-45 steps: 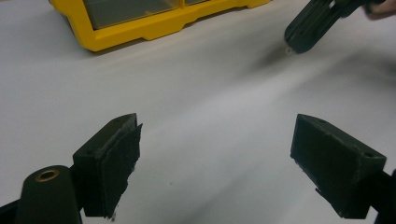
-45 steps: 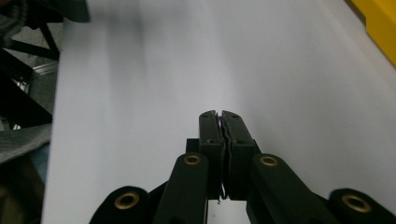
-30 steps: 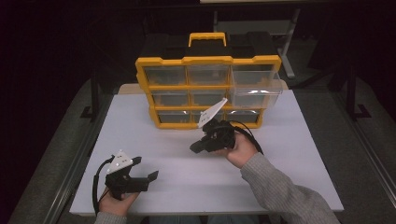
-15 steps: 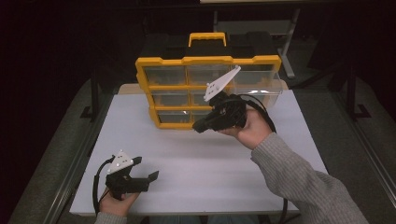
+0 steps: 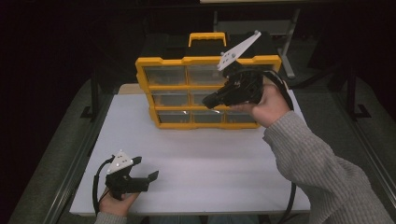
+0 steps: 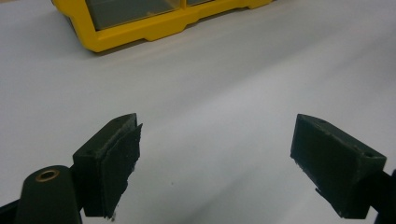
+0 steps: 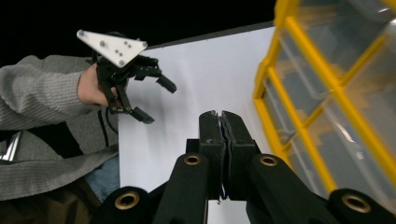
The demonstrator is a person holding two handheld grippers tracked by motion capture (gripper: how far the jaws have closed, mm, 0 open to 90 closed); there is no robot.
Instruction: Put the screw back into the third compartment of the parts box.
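A yellow organizer with clear drawers and a carry handle stands upright at the back of the white table. My right gripper is held in the air in front of its upper right drawers, pointing left and slightly down. In the right gripper view the right gripper is shut with nothing between the pads, and the organizer is close on the right. My left gripper rests near the table's front left corner, open and empty. In the left gripper view the organizer's base lies well beyond the left gripper.
Metal rails run along both sides of the table, with dark floor beyond. The right gripper's cable hangs off the front edge. A person's grey sleeve crosses the right front of the table.
The right hand has lifted its shut gripper from the bottom drawer row up to the top rows and slightly right. The left gripper has stayed where it was.
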